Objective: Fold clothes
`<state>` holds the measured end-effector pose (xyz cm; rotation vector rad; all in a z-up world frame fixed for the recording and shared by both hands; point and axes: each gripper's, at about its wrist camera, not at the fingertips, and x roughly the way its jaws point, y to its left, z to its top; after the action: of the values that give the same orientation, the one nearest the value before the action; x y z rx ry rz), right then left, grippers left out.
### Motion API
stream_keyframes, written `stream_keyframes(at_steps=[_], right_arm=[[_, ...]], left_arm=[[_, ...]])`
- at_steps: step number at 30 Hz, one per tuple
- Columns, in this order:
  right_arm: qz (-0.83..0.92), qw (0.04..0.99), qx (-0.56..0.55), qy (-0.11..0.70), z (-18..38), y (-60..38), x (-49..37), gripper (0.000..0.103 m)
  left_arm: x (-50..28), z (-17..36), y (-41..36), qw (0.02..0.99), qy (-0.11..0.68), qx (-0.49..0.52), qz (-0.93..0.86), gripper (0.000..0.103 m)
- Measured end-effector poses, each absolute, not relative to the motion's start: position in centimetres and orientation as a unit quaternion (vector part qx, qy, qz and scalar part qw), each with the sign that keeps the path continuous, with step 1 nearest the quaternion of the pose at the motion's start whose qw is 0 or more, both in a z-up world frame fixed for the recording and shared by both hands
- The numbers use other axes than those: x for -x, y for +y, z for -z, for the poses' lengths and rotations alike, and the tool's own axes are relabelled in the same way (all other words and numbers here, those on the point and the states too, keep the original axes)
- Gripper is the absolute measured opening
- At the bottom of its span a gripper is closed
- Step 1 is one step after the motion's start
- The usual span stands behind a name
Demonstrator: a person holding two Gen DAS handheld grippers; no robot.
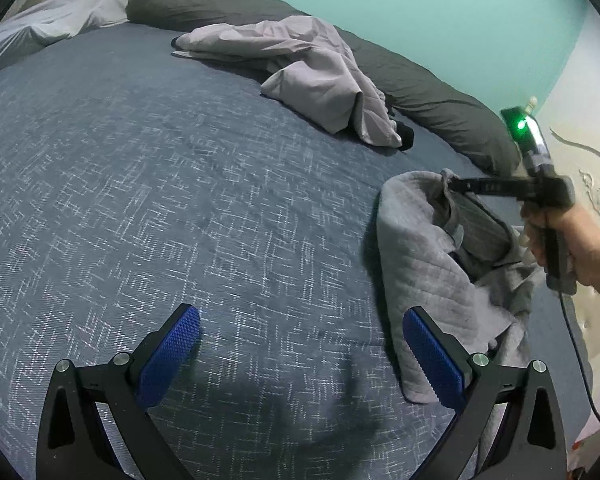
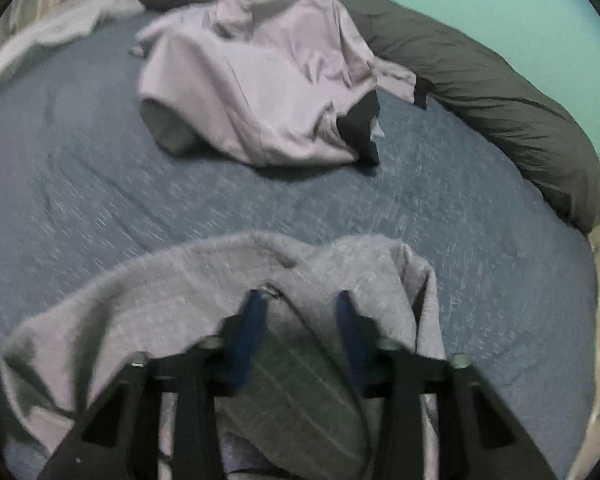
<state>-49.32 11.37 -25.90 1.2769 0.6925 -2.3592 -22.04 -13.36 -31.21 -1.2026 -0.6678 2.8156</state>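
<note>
Right gripper (image 2: 300,304) clamps the collar of the grey quilted top (image 1: 424,248), lifting it off the bed (image 1: 180,200), well in front of the pillow (image 1: 440,100). Soft, floppy and light, it looks best gripped at a seam. Left gripper (image 1: 300,352) hangs apart, empty.
</note>
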Motion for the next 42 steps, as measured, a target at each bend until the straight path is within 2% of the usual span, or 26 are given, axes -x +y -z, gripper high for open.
stream_keyframes(at_steps=[1,2,3,11,16,22,24,31,42], right_arm=[[0.838,0.177,-0.452,0.247,26.0,11.6,49.4,0.013],[0.84,0.17,-0.452,0.249,26.1,11.8,49.5,0.005],[0.843,0.165,-0.448,0.248,25.9,12.0,49.5,0.004],[0.897,0.169,-0.365,0.184,17.8,15.9,46.7,0.003],[0.917,0.175,-0.323,0.155,11.1,18.7,42.9,0.003],[0.935,0.183,-0.274,0.131,3.4,22.2,37.4,0.003],[0.937,0.188,-0.269,0.122,1.7,22.9,35.9,0.003],[0.935,0.21,-0.265,0.108,-1.0,23.5,31.7,0.003],[0.935,0.229,-0.26,0.08,-1.6,25.1,27.2,0.002]], left_arm=[[22.0,31.2,-13.4,0.003,-0.214,0.383,-0.898,0.103],[22.0,31.2,-13.5,0.004,-0.215,0.383,-0.898,0.103],[22.0,31.1,-13.5,0.004,-0.216,0.383,-0.898,0.103],[21.6,29.4,-12.2,0.026,-0.211,0.37,-0.904,0.103],[20.6,26.4,-9.8,0.062,-0.208,0.343,-0.914,0.103],[20.7,21.6,-5.5,0.091,-0.164,0.318,-0.929,0.103],[21.0,20.1,-4.8,0.106,-0.174,0.313,-0.927,0.103],[21.7,16.1,-2.1,0.122,-0.165,0.303,-0.93,0.103],[26.4,16.4,0.1,0.128,-0.124,0.338,-0.924,0.103]])
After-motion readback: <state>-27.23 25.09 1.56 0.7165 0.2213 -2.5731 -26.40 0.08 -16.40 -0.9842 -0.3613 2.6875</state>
